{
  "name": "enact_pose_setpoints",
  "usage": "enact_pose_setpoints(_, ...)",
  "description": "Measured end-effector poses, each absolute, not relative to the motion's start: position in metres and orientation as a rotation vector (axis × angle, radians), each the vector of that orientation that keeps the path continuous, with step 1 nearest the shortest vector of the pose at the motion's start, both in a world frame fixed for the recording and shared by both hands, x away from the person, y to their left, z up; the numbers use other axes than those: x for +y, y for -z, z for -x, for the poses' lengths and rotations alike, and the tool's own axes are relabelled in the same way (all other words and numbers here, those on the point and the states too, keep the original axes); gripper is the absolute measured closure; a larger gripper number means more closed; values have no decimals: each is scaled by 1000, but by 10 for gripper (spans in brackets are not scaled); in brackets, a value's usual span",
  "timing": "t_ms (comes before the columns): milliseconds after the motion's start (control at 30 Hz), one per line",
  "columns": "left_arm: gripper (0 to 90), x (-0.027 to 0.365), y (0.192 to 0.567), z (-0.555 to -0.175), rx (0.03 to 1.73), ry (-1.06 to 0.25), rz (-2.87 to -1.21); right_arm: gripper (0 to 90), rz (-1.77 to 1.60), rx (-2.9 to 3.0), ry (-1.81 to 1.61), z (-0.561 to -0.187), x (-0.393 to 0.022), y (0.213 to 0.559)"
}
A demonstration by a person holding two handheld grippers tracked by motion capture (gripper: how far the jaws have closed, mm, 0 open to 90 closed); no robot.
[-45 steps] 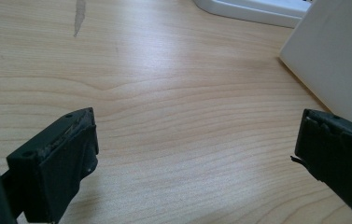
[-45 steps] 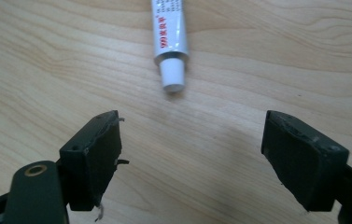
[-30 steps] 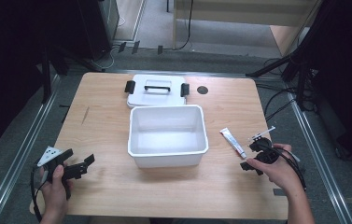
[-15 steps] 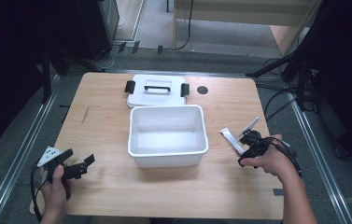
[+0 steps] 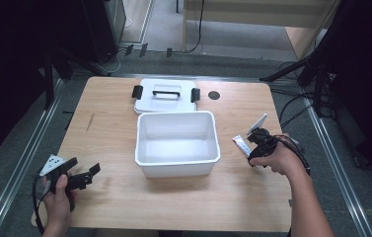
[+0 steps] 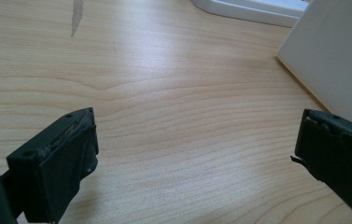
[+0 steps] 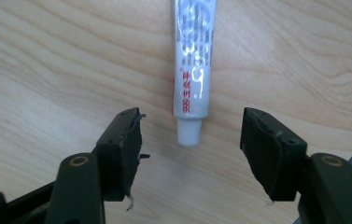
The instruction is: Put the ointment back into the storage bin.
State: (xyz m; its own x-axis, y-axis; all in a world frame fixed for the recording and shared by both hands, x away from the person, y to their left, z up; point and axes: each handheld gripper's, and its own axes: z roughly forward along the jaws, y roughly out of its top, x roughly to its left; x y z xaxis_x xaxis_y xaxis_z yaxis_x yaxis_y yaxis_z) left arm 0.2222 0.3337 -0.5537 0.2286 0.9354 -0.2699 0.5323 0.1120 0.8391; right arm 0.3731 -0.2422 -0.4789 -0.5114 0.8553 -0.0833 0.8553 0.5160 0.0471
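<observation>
A lab or recording studio set up for filming tabletop work, not a home. A plain light-wood desk [image 5: 124, 123] stands on grey carpet [image 5: 16, 168], flanked by metal rails [image 5: 18, 163] on the floor along both sides. Black stand legs [image 5: 297, 66] and loose cables [image 5: 292, 106] spread around the desk's far edge, dark curtains [image 5: 6, 59] close off both sides, and pale wooden furniture [image 5: 252, 12] stands behind.
</observation>
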Motion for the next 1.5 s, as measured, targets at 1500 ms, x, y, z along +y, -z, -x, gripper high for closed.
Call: enact_pose_setpoints(1500, 1, 335, 554, -222, 1426, -518, -1543, 723, -1583, 2684, -44, -408, -228, 491)
